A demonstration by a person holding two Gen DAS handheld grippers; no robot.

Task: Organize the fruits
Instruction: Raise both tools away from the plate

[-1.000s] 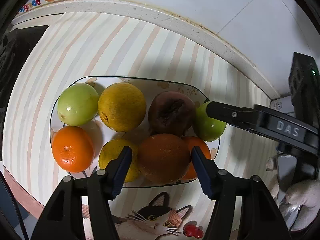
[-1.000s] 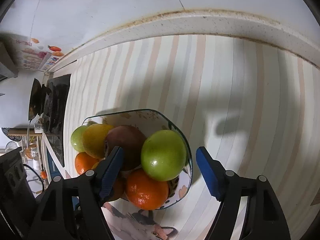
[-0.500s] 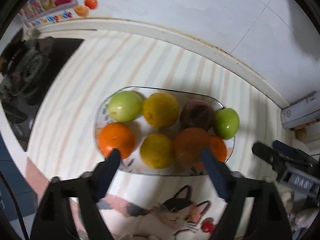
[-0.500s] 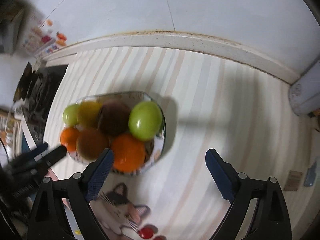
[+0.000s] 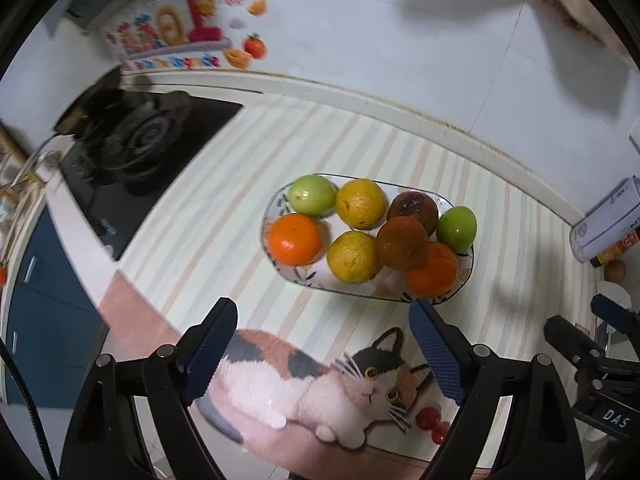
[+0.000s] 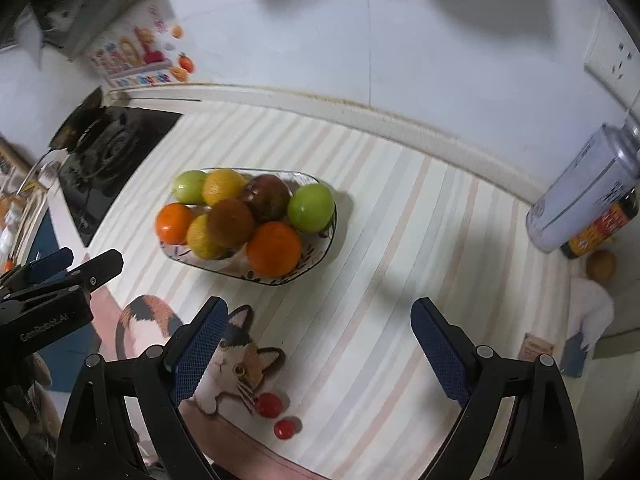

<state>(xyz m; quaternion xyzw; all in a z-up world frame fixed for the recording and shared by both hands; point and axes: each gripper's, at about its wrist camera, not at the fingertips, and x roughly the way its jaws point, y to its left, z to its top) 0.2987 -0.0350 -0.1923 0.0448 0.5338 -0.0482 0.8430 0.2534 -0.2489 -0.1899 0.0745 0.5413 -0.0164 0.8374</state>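
Left gripper: wide open, empty. Right gripper: wide open, empty. Fruits: eight, crowded on plate, far of both. Risk: brown fruit perched on neighbours, nudge rolls it off.

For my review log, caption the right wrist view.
Open right gripper hovers over striped counter, short of the fruit plate; nothing held.
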